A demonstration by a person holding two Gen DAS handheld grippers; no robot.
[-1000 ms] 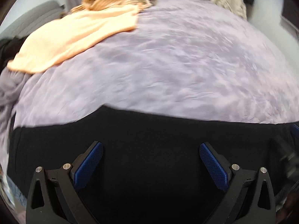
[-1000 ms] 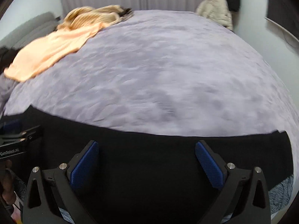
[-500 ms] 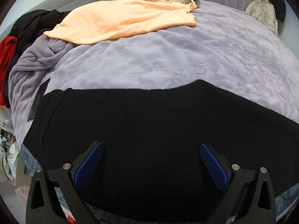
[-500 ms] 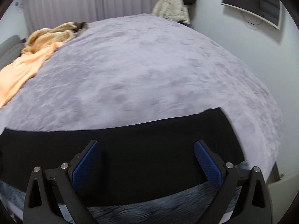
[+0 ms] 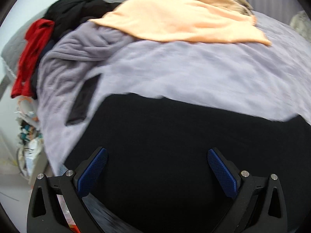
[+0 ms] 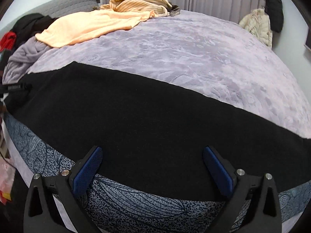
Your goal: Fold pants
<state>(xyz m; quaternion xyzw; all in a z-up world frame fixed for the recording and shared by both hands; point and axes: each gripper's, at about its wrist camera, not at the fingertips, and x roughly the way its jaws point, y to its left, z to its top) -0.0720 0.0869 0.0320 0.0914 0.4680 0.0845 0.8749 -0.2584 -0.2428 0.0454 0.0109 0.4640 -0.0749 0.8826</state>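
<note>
On the bed [image 6: 194,58], a lilac fleece cover spreads to every edge, with a blue leaf-print sheet [image 6: 136,200] showing at the near edge. One pair of black pants [image 6: 145,120] lies flat in a long band along that near edge, reaching from the left side almost to the right side. At the far left corner sit one peach cloth [image 6: 93,27], one striped tan garment [image 6: 136,3], one black heap [image 5: 77,9], one red garment [image 5: 33,50] and a bunched grey blanket [image 5: 77,50]. A dark strip [image 5: 83,99] lies on the cover just left of the pants; what it is cannot be told. One pale jacket [image 6: 258,25] hangs on the far right wall.

The left claw [image 5: 157,167] and the right claw [image 6: 152,163] both stand wide, holding nothing, each above the pants. At the left edge of the right view, small white lettering on a black bar [image 6: 15,87] is too blurred to read.

Against half a second ago, the left view has swung further left, bringing the red garment and floor clutter in, and it is blurred; the right view has swung left too, so the far left pile now shows.
</note>
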